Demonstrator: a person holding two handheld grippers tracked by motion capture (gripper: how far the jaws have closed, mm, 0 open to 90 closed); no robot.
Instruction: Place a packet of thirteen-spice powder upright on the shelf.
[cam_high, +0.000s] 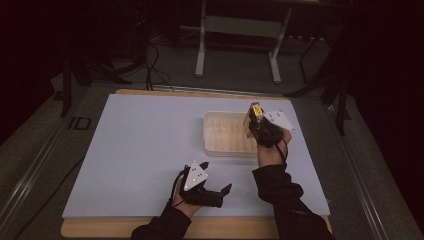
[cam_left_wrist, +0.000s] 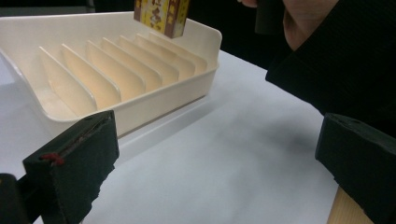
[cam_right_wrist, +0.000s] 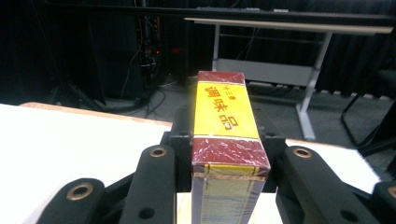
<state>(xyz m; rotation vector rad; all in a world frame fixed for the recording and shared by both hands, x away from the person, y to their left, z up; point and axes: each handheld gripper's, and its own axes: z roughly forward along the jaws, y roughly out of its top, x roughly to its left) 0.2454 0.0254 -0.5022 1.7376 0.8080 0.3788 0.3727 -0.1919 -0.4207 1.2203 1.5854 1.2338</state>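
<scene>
Table: a big white board (cam_high: 140, 150) lies on a wooden top, and the wood peeks out along the near edge.

Left gripper: the left gripper (cam_high: 216, 179) sits low near the front edge of the board, to the left of the tray. Its 2 black jaws stand wide apart with nothing between them. A grey plate with 3 corners (cam_high: 195, 177) rides on top of it. In the left gripper view the 2 jaws rise at the bottom corners, far from each other, with white board between them.

Left hand: the left hand (cam_high: 181, 200) comes in from the bottom in a dark sleeve.

Tray: a cream tray (cam_high: 227, 134) rests on the right half of the board. In the left gripper view the tray (cam_left_wrist: 154, 100) has thin walls inside that cut it into narrow slots, side by side.

Box: a small box (cam_high: 256, 111) with red ends and a yellow middle is up in the air over the right end of the tray. In the left gripper view the box (cam_left_wrist: 161, 16) hangs just above the far slots and does not touch them.

Right gripper: the right gripper (cam_high: 257, 121) squeezes the box from both sides. In the right gripper view the box (cam_right_wrist: 226, 135) sticks out forward between the 2 black jaws.

Right arm: a dark sleeve (cam_high: 280, 190) reaches up the right side of the board.
</scene>
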